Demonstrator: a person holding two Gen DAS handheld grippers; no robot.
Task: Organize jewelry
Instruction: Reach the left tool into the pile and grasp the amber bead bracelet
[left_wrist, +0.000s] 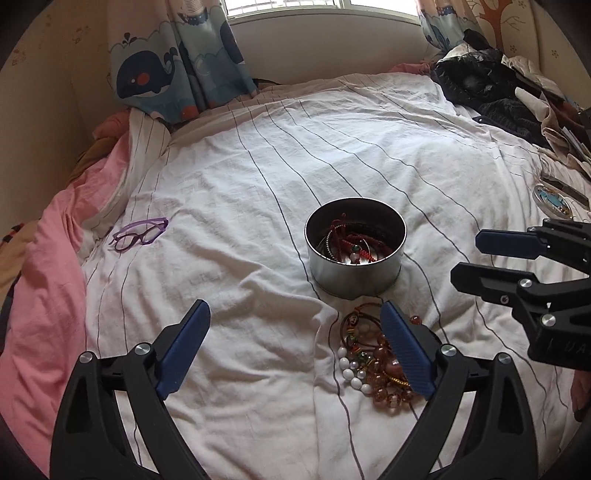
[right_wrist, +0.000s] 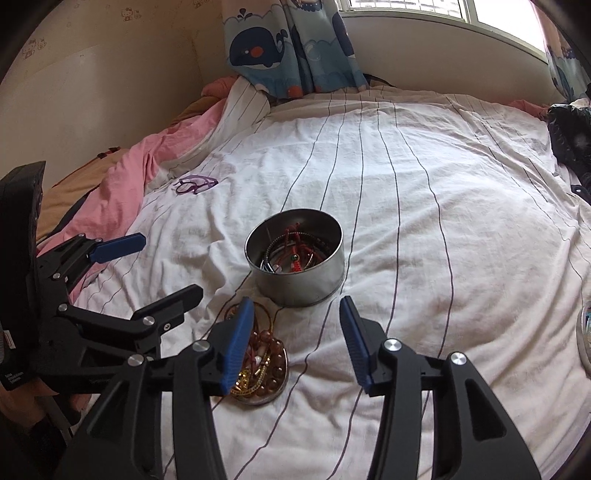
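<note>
A round metal tin (left_wrist: 355, 273) stands on the bed and holds red cords and bangles; it also shows in the right wrist view (right_wrist: 301, 280). A heap of bead bracelets (left_wrist: 369, 365) lies in front of the tin, partly behind my left gripper's right finger; it shows in the right wrist view (right_wrist: 264, 363) too. My left gripper (left_wrist: 295, 314) is open and empty, just short of the heap. My right gripper (right_wrist: 297, 306) is open and empty, to the right of the heap, and it shows at the right edge of the left wrist view (left_wrist: 467, 254).
Purple glasses (left_wrist: 142, 232) lie on the striped white sheet (left_wrist: 258, 184) at the left, near a pink duvet (left_wrist: 48, 295). Dark clothes (left_wrist: 491, 85) are piled at the far right. A small round case (left_wrist: 552, 201) lies at the right edge. Whale curtains (left_wrist: 173, 62) hang behind.
</note>
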